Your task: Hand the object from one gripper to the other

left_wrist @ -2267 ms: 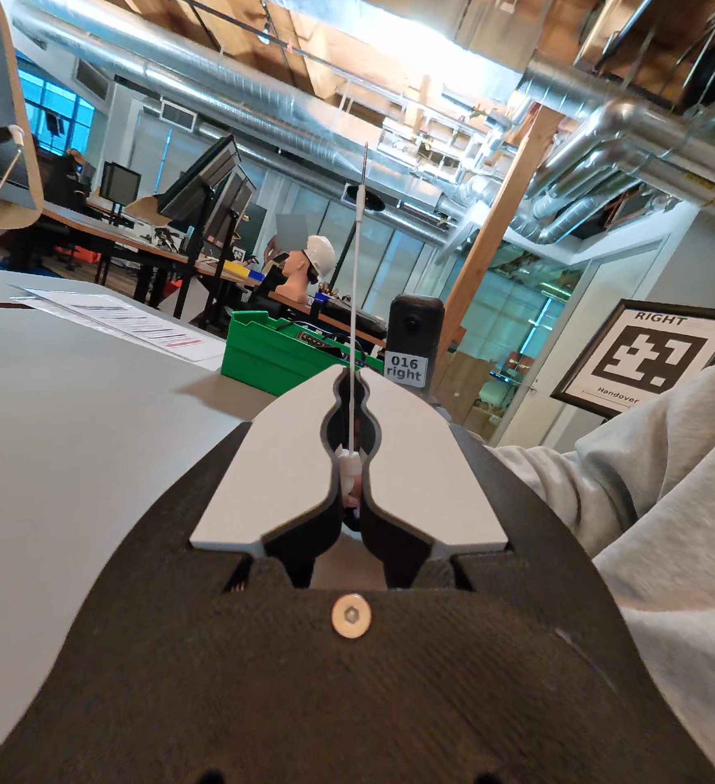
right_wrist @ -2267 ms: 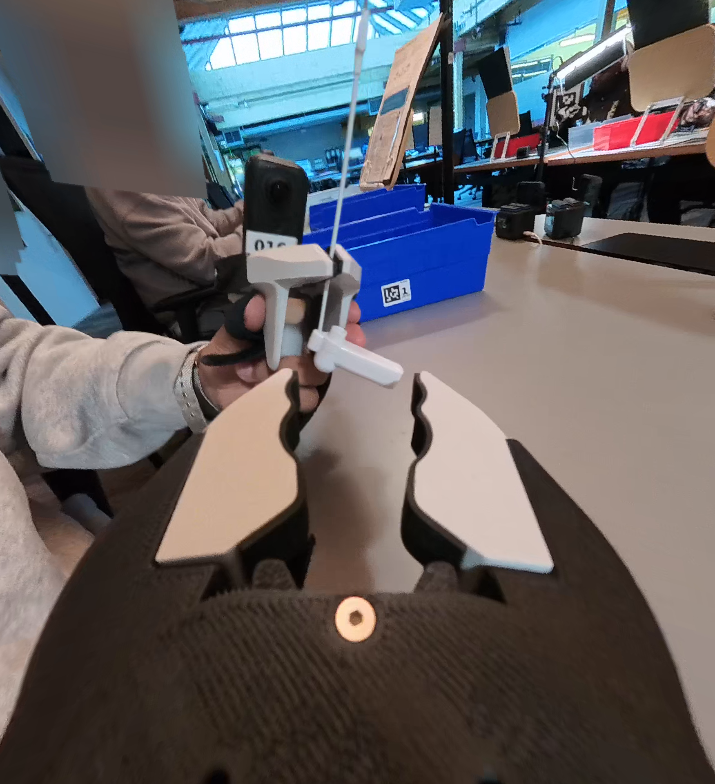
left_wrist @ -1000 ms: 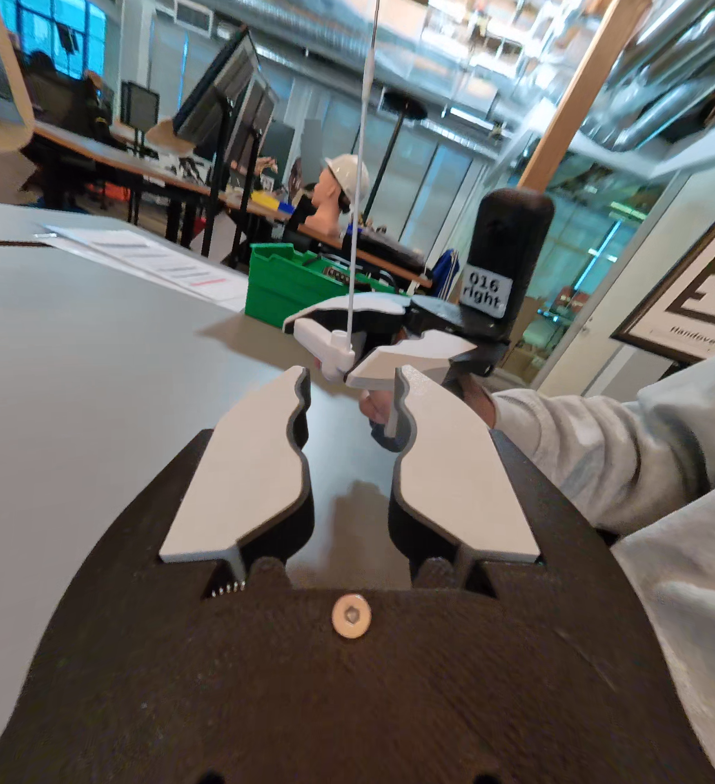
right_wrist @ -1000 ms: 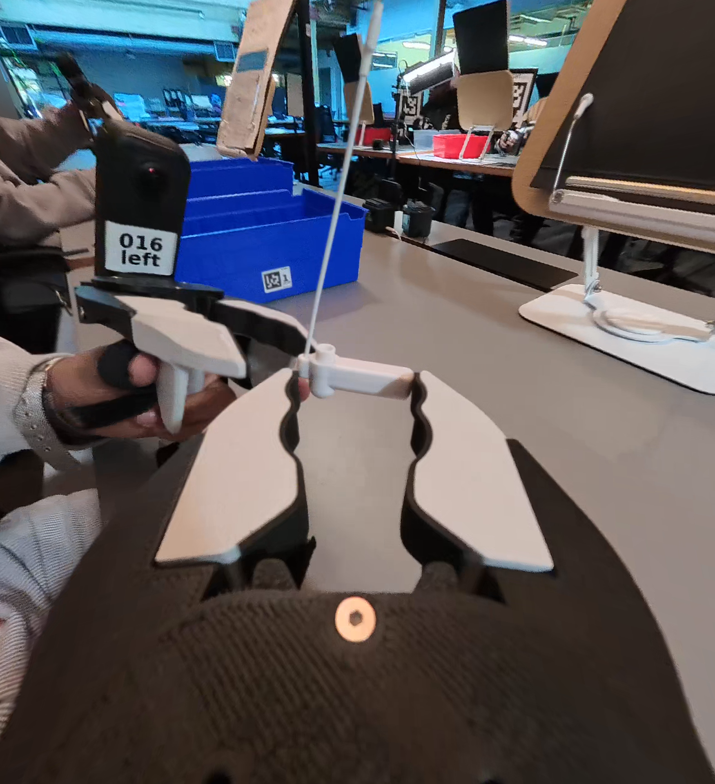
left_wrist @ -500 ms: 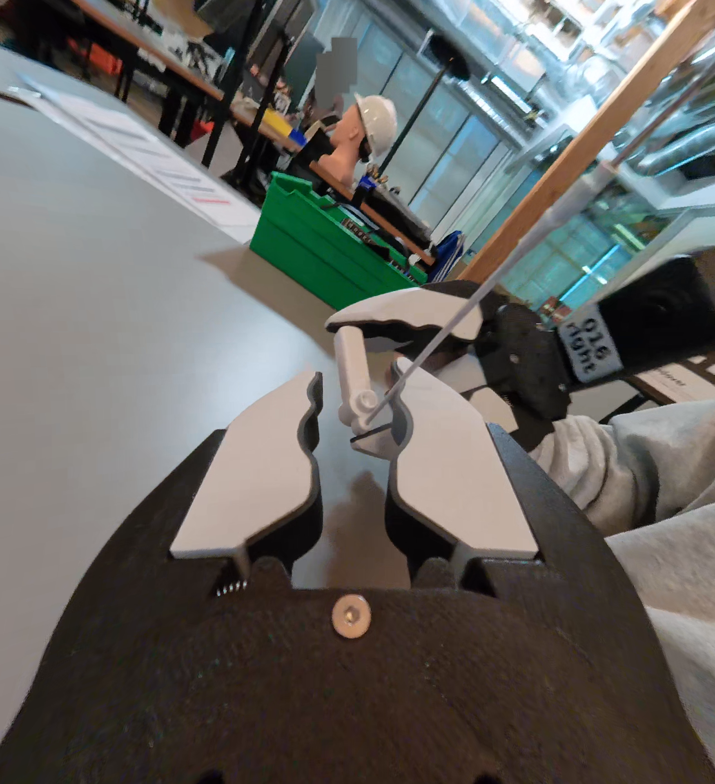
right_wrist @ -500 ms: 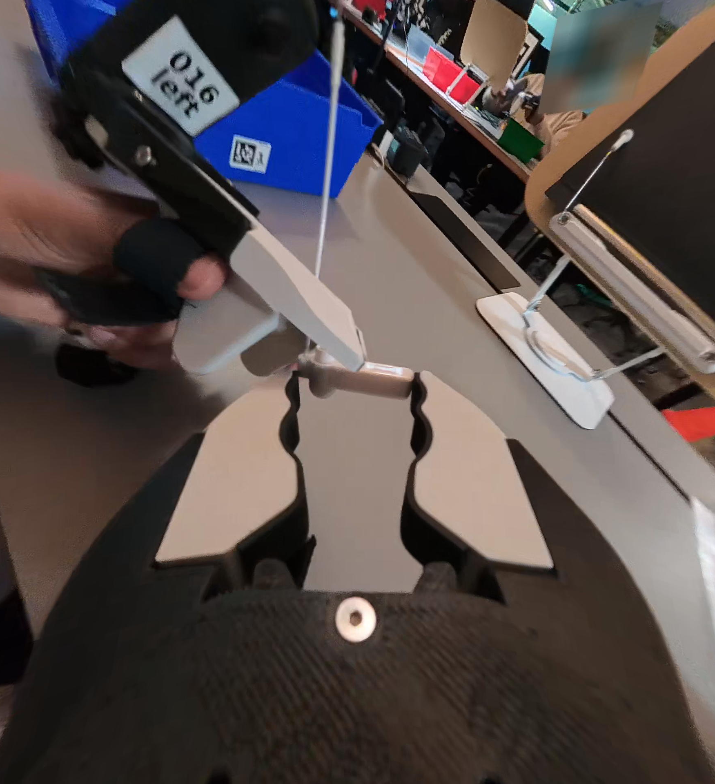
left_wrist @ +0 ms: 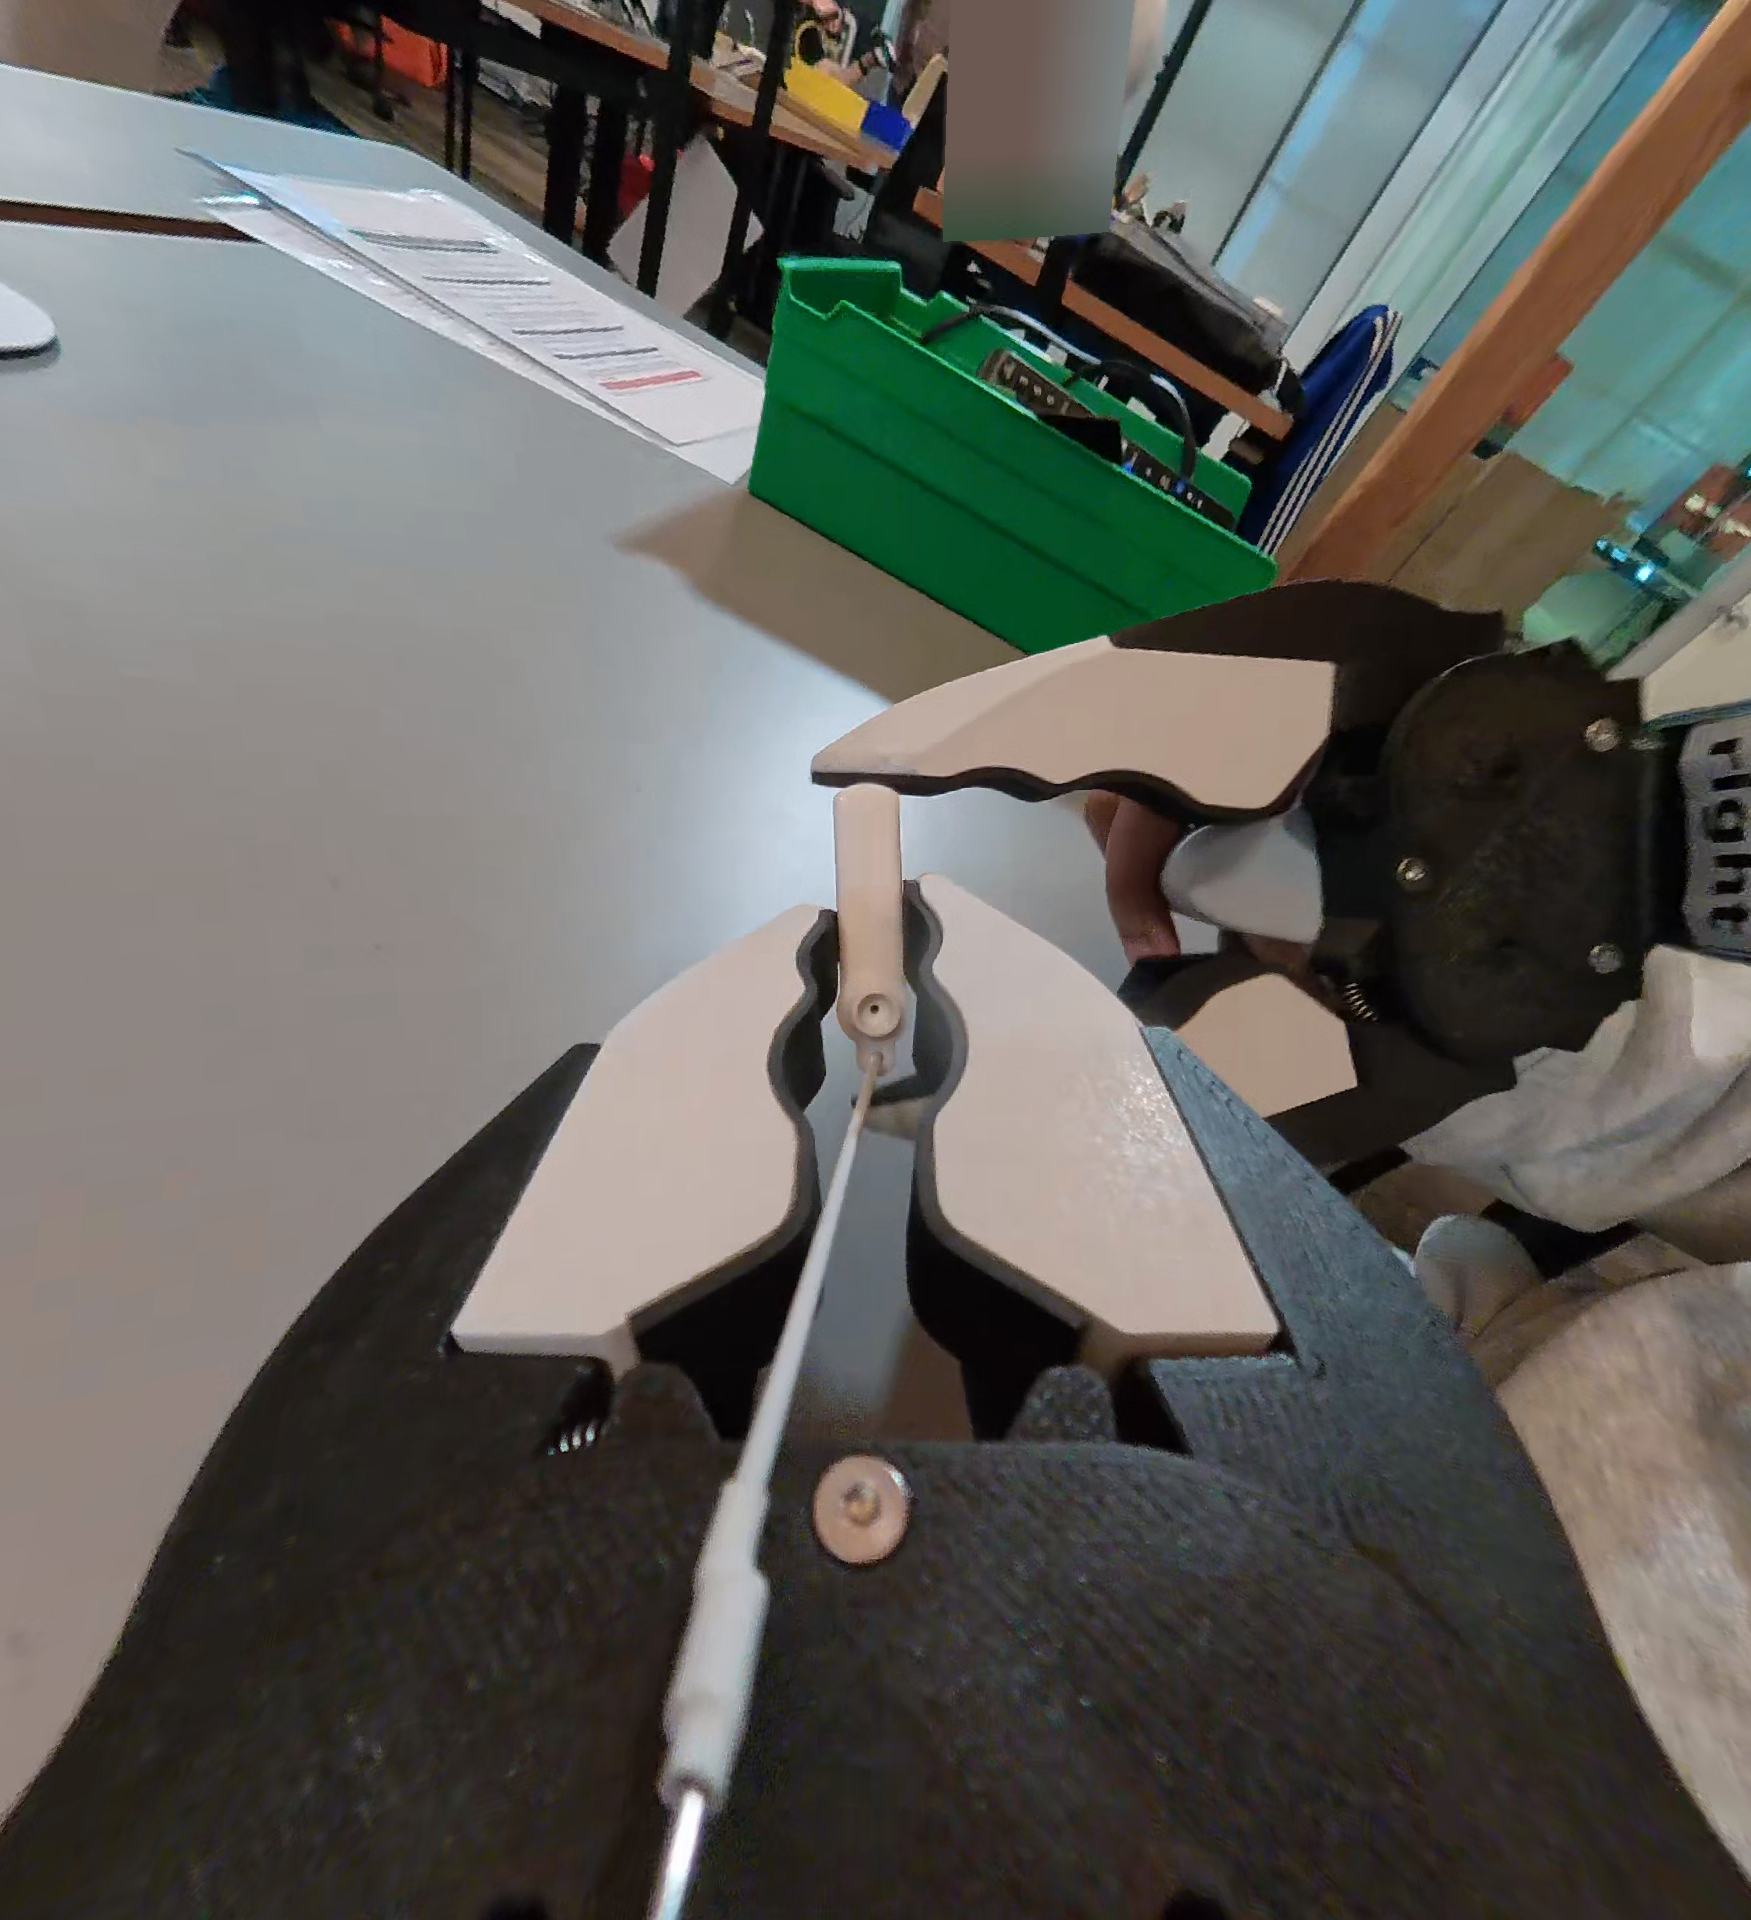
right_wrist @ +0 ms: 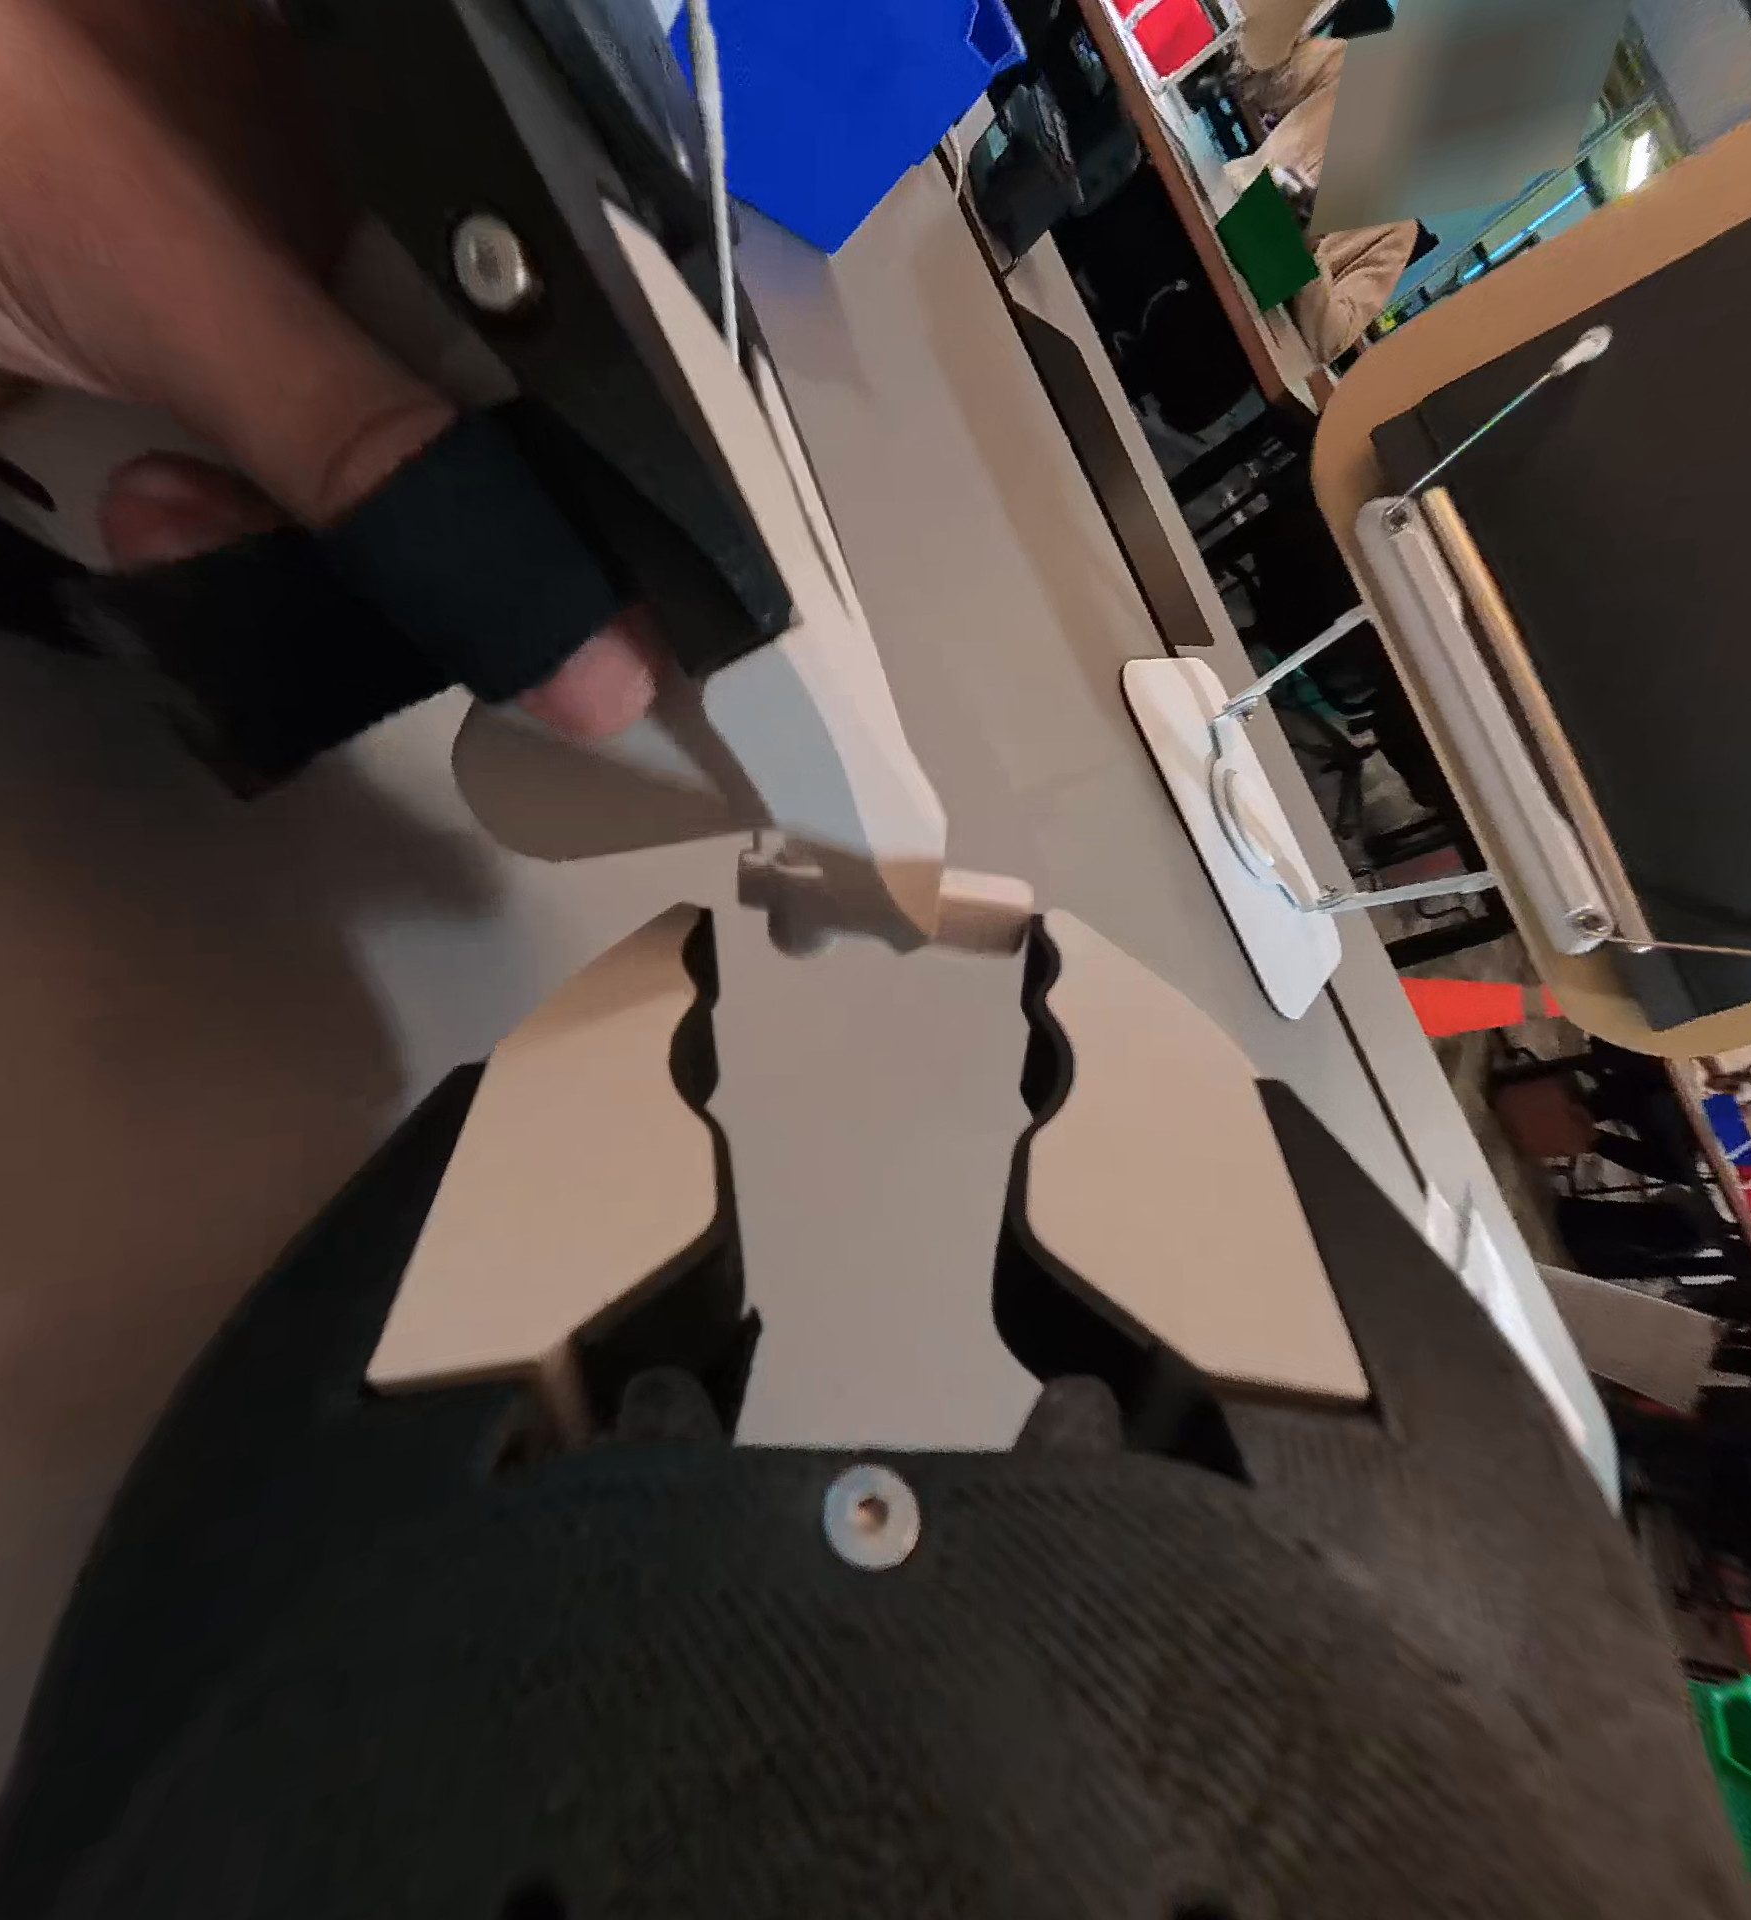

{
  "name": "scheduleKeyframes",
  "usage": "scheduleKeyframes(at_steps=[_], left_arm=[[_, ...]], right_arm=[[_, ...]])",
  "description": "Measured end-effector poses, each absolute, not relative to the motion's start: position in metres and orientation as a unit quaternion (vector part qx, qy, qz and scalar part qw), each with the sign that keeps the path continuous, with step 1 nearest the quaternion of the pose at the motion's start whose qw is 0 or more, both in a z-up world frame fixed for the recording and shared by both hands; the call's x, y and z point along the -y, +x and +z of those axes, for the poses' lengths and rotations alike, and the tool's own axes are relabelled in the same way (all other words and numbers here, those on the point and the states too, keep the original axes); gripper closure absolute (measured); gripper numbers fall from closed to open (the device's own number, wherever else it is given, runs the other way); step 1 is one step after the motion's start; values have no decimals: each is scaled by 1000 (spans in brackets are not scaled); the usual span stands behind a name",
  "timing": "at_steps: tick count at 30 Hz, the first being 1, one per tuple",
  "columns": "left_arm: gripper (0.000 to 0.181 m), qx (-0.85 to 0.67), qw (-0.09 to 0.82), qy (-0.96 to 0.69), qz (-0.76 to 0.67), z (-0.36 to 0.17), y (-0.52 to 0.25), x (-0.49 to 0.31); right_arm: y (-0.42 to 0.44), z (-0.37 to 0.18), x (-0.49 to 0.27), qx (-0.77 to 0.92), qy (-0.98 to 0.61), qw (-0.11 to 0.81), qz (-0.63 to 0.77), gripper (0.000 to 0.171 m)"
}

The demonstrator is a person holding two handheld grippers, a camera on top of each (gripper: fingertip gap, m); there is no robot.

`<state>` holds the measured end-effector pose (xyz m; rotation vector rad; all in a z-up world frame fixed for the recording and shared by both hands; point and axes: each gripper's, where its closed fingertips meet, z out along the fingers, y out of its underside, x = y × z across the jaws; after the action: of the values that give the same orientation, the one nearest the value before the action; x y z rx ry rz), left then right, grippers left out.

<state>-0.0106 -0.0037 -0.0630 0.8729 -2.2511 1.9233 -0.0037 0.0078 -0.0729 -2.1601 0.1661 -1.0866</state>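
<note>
The object is a small white plastic block with a thin white rod running back from it over my left gripper's body. My left gripper is shut on the block, above the grey table. The block's far end sticks out past the fingertips. In the right wrist view my right gripper is open; the block's end lies at its right fingertip. The left gripper crosses in front from the upper left. The right gripper's upper finger hovers just above the block's tip.
A green bin and printed sheets lie at the table's far side. A blue bin stands behind the left gripper. A white stand base carries a dark board at the right. A grey sleeve lies at the right.
The right gripper held the block lengthwise between its fingertips. The left gripper closed in from the side and shut on the block; the right jaws have widened slightly. The rod has swung back over the left gripper.
</note>
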Motion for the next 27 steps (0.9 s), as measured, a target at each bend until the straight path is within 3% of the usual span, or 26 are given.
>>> scheduleKeyframes(at_steps=[1,7,15,27], left_arm=[[168,723,30,287,628,-61,-9,2],[168,631,105,322,698,-40,5,-20],[169,531,173,269,785,-4,-5,-29],[170,502,214,243,802,2,-25,-6]], right_arm=[[-4,-76,-9,-65,-838,358,-407,107],[-12,-78,-18,-117,-830,482,-257,90],[-19,-33,-15,-234,-696,679,-10,130],[-31,-7,-21,-257,-585,755,150,142]])
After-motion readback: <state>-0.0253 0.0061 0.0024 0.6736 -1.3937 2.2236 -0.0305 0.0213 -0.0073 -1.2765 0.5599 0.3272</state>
